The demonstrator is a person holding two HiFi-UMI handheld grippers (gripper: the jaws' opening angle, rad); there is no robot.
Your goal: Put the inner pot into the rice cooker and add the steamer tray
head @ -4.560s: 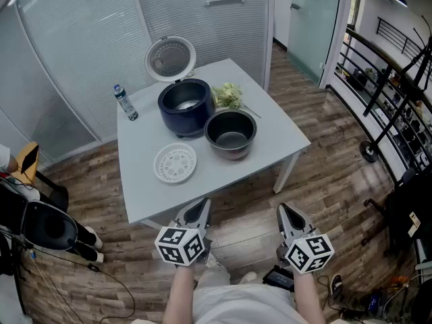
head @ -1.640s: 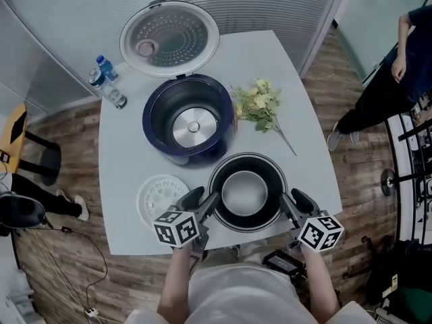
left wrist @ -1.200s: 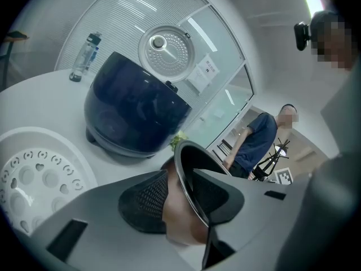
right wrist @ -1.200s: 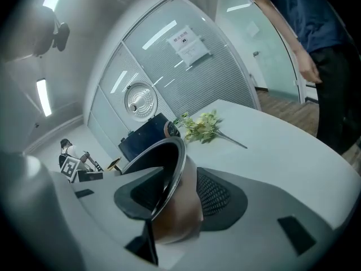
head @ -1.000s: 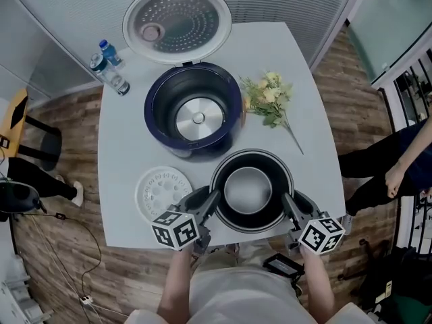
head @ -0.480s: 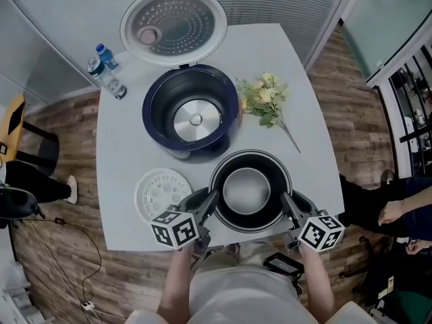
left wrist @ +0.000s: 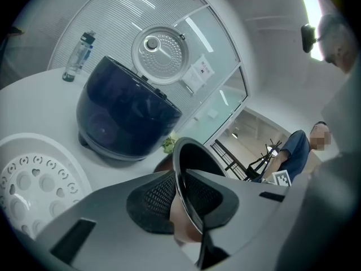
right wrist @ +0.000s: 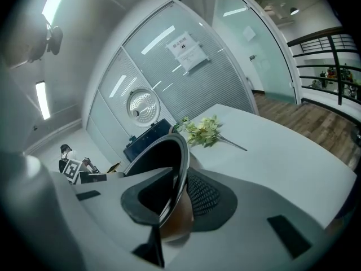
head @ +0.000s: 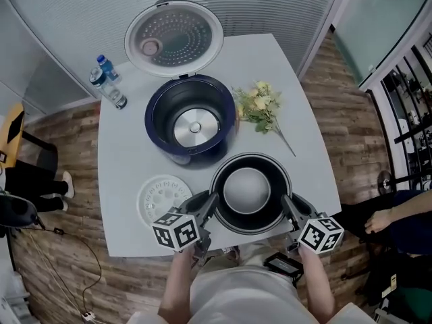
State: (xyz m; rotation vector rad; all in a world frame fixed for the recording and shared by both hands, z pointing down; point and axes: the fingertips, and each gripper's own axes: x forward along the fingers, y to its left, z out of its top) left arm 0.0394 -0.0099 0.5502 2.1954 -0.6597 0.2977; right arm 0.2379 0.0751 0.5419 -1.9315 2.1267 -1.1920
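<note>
The table [head: 128,181] is the whole workspace, and the rice cooker [head: 191,119] sits around its middle with the lid [head: 174,38] flipped back toward 12 o'clock, so the well is open and ready to be loaded. The inner pot [head: 251,193] isn't in yet. It stands on the table at about 5 o'clock from the cooker, right at the near edge, within easy reach. The steamer tray [head: 162,198] lies flat at 7 o'clock from the cooker, probably parked there because it goes in last. The left gripper [head: 206,204] is on the pot's rim at 8 o'clock and the right gripper [head: 289,205] at 4 o'clock. Both sets of jaws have just been closing and are now nearly together, with the thin rim pinched between the pads. I'd guess the opposite grips are there to keep the lift level. The flowers [head: 260,106] at 3 o'clock and the bottle [head: 108,83] at 10 o'clock look like clutter off to the sides.
</note>
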